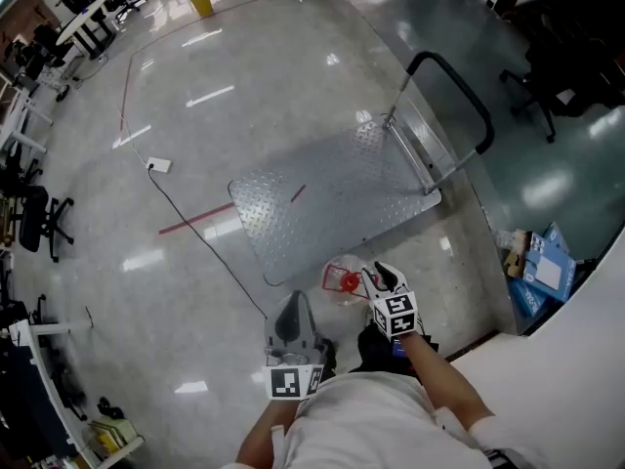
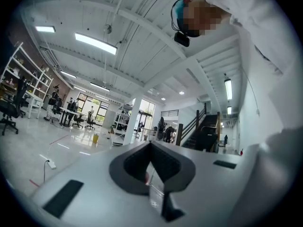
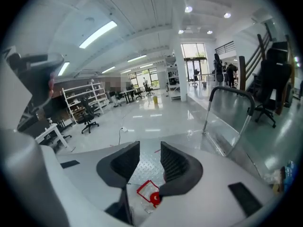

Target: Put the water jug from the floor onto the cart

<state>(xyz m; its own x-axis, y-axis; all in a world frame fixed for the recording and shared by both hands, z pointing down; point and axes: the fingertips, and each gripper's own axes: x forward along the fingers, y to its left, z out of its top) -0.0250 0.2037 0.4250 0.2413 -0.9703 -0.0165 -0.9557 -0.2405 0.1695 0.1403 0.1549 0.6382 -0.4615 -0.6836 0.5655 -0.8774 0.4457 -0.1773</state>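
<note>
The cart (image 1: 322, 203), a flat checker-plate platform with a push handle (image 1: 459, 86) at its far end, lies on the floor (image 1: 195, 145) ahead of both sets of jaws. The water jug (image 1: 342, 281), clear with a red cap, sits on the floor at the cart's near edge, just ahead of and below the jaws of the right gripper (image 3: 150, 148), visible through their gap and touched by neither pad. These jaws stand apart, clamping nothing, while the left gripper (image 2: 151, 145), to the jug's left and clear of it, has its jaws closed together on nothing.
</note>
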